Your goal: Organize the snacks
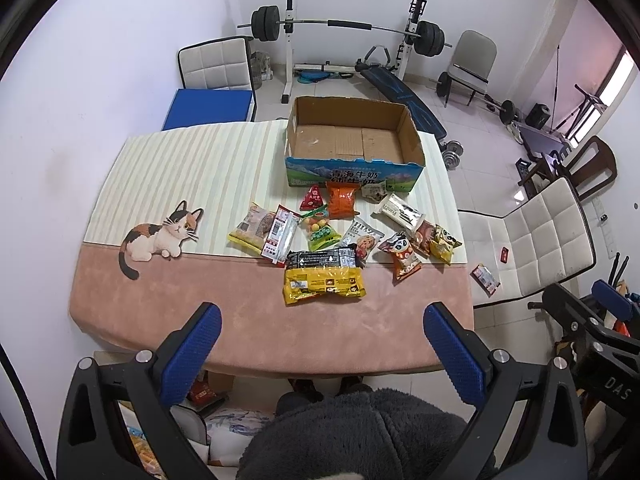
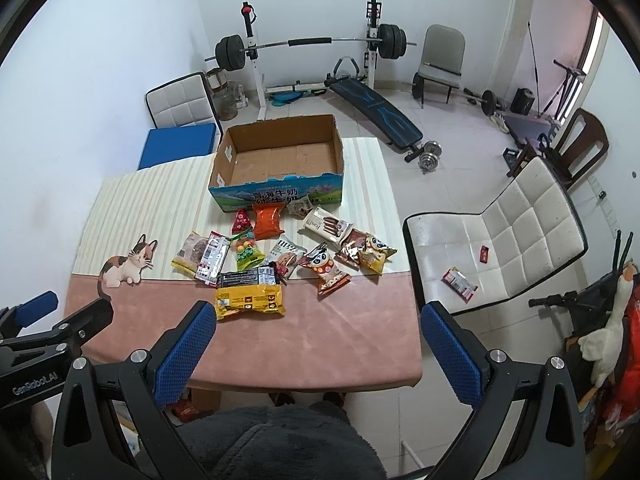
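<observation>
Several snack packets lie loose on the table in front of an empty open cardboard box. Nearest me is a yellow packet, with a black one just behind it. An orange bag lies by the box front. My left gripper is open and empty above the table's near edge. My right gripper is open and empty, also short of the snacks.
The table has a pink and striped cloth with a cat print. A white chair at the right holds two small packets. A barbell rack, bench and weights stand on the floor behind.
</observation>
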Motion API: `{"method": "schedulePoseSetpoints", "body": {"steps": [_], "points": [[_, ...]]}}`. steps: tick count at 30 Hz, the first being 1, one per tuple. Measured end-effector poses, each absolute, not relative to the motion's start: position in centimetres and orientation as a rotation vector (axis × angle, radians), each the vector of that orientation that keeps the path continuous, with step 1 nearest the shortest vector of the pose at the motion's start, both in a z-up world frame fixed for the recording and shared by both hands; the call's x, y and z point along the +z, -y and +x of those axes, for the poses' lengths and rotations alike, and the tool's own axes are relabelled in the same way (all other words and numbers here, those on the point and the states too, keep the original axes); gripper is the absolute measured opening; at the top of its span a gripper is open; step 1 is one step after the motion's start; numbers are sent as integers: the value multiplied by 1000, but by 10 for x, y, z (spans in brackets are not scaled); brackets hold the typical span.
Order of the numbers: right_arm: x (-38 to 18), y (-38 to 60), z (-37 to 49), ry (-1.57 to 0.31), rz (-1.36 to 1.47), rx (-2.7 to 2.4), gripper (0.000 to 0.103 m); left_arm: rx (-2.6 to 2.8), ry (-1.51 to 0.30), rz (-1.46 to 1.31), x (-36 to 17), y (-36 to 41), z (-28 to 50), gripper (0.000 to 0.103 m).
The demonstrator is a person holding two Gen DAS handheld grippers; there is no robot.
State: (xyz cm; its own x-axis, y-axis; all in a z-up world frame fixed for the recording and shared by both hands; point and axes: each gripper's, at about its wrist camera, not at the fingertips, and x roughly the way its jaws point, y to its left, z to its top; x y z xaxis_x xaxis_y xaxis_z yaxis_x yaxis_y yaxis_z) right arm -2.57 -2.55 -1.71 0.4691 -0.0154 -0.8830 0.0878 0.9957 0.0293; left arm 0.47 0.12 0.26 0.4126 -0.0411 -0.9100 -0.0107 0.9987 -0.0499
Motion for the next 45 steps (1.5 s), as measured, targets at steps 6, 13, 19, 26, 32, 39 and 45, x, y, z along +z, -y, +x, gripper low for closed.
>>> {"method": "schedulePoseSetpoints", "body": {"steps": [6,13,19,26,32,39,45], "points": [[-87,49,14,-1196,123,-46,103,39,-1321,-142,-76,-16,43,103],[-222,75,74,-1414,172,-20,103,135,-1590,-419,-210,-37,78,102],[-316,87,113,-1556,191,-5,103,226,-1674,-849,-287,-52,100,98],[-371,86,154,-1580,164,-26,103,424,-1654,-1011,-347,-62,146,98],[-396,76,172,-1604,110,-23,103,485,-1735,-883,-390,-43,155,98],[-403,67,175,-1613,67,9,103,405,-1736,-705,-383,-24,141,99],[-402,48,175,-1620,44,59,103,363,-1777,-514,-379,-23,104,100]]}}
